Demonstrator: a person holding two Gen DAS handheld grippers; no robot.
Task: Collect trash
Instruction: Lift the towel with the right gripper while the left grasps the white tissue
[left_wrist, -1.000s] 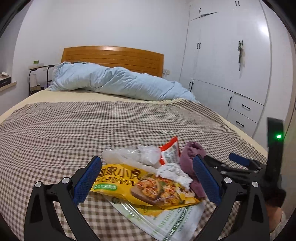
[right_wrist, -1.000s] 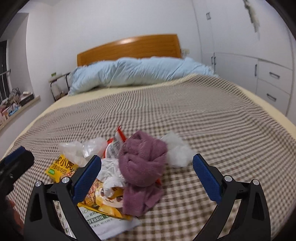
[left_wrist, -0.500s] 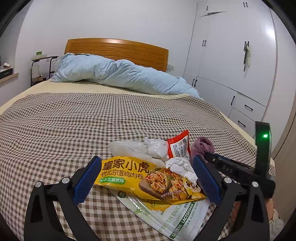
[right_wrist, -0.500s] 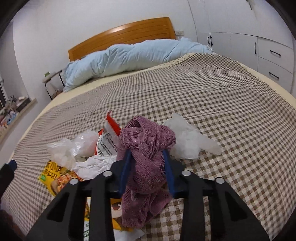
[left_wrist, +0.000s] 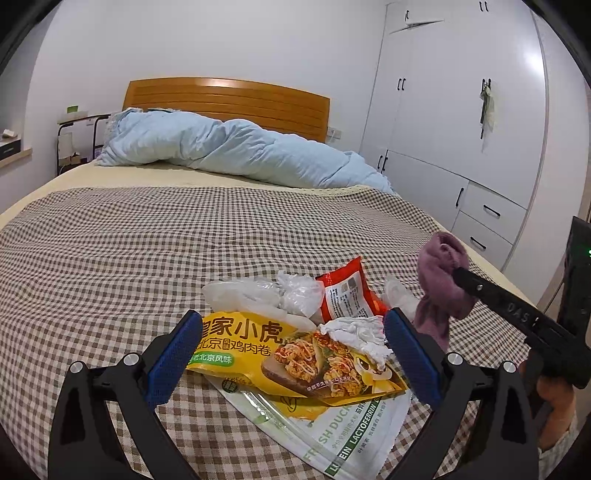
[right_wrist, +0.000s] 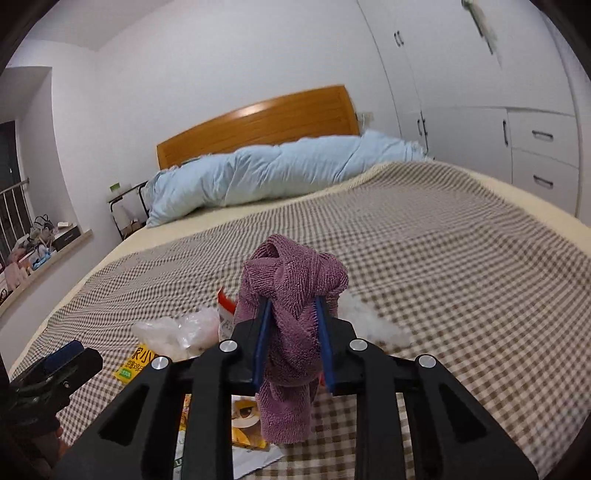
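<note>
A purple cloth (right_wrist: 291, 295) is clamped between the blue pads of the right gripper (right_wrist: 291, 343), whose jaws have just been closing on it; the bunched top stands above the pads and a loose tail hangs below, clear of the checked bedspread (right_wrist: 461, 280). The left gripper (left_wrist: 291, 354) is held with its jaws wide apart and nothing pressed between them, over a yellow snack bag (left_wrist: 280, 350) that lies on a white-and-green pouch (left_wrist: 343, 432). A crumpled tissue (left_wrist: 358, 332) rests on the yellow bag, and a red wrapper (left_wrist: 343, 291) and clear plastic bags (left_wrist: 258, 291) lie just beyond.
</note>
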